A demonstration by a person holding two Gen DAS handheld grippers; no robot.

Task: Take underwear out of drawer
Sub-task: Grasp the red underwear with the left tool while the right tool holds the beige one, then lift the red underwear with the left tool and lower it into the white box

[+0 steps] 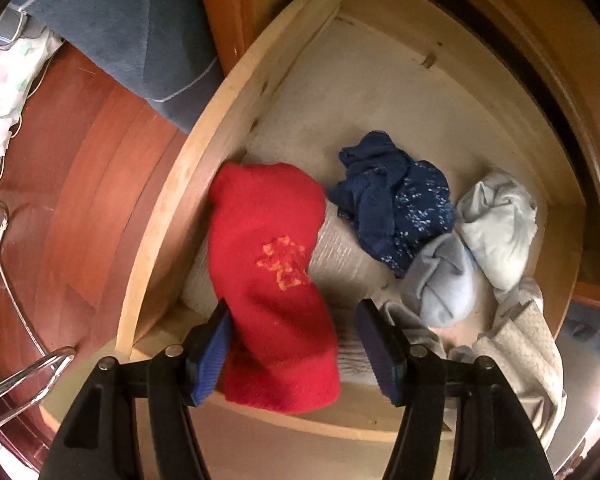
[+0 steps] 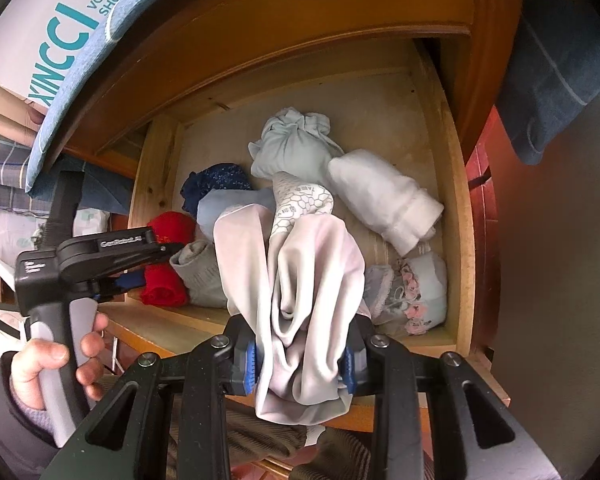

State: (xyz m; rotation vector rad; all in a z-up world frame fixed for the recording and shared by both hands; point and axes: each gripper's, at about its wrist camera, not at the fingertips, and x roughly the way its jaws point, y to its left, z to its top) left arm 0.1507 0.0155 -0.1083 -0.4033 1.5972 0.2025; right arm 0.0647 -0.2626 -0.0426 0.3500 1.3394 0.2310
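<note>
Left claw (image 1: 292, 344) is wide open and points down over the red rolled garment (image 1: 272, 276), which lies between its two blue pads at the front left corner of the drawer (image 1: 160, 208). Its long axis runs away from me, along the pads, so I judge that closing will pinch it across. My right claw (image 2: 300, 364) holds a pale garment (image 2: 304, 280) tightly, above the drawer front.

- Red roll (image 1: 274, 280), orange motif on it, by the drawer's (image 1: 160, 216) pale wood left wall.
- Navy bundle (image 1: 396, 200), light-blue speckles.
- Pale pinkish-grey garment (image 2: 308, 300).
- Blue gripper pads (image 1: 212, 356).
</note>
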